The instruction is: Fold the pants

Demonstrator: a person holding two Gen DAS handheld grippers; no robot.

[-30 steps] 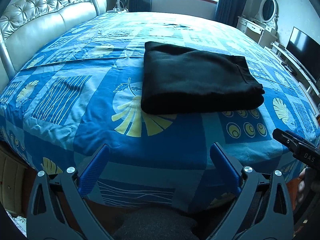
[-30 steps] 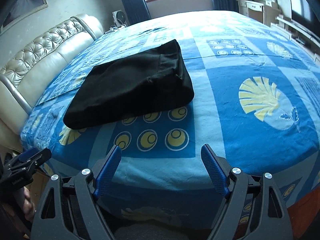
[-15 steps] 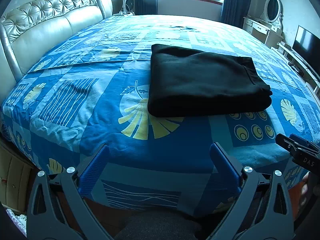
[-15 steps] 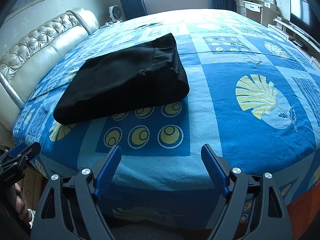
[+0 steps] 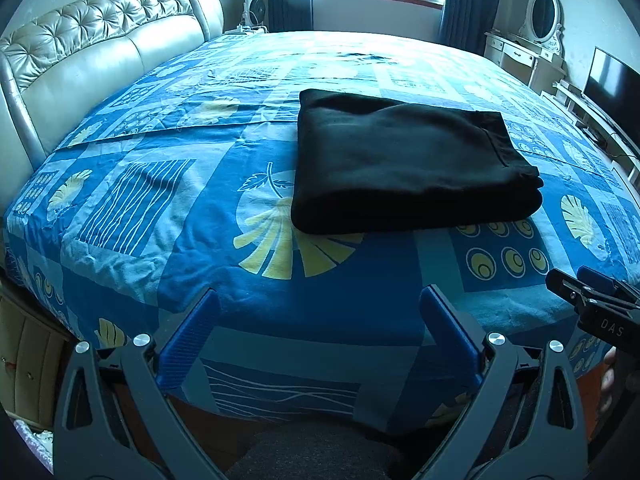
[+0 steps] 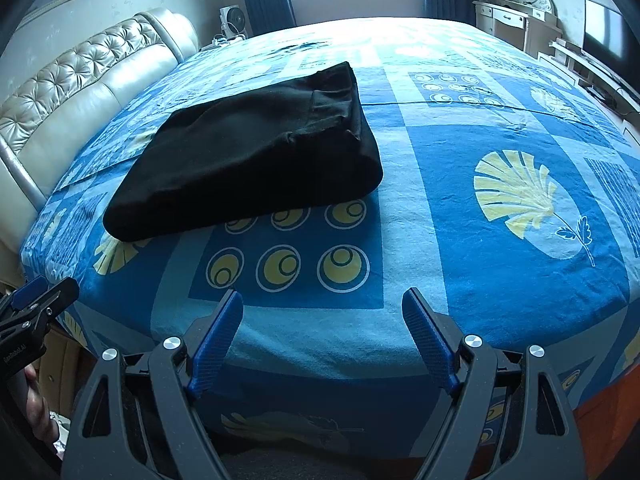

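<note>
Black pants (image 5: 404, 164) lie folded into a thick rectangle on the blue patterned bed (image 5: 168, 216). They also show in the right wrist view (image 6: 248, 160), left of centre. My left gripper (image 5: 320, 304) is open and empty, held near the bed's front edge, well short of the pants. My right gripper (image 6: 322, 304) is open and empty, also back at the front edge. The right gripper shows at the right edge of the left wrist view (image 5: 592, 296). The left gripper shows at the left edge of the right wrist view (image 6: 36, 304).
A tufted cream headboard (image 5: 80, 68) runs along the bed's left side. A white dressing table with an oval mirror (image 5: 532, 44) and a TV (image 5: 612, 84) stand at the right wall. A small fan (image 6: 232, 20) stands by the window.
Both grippers have drawn back and risen a little from the bed, so the pants look farther off. The pants have not moved. Both grippers stay open.
</note>
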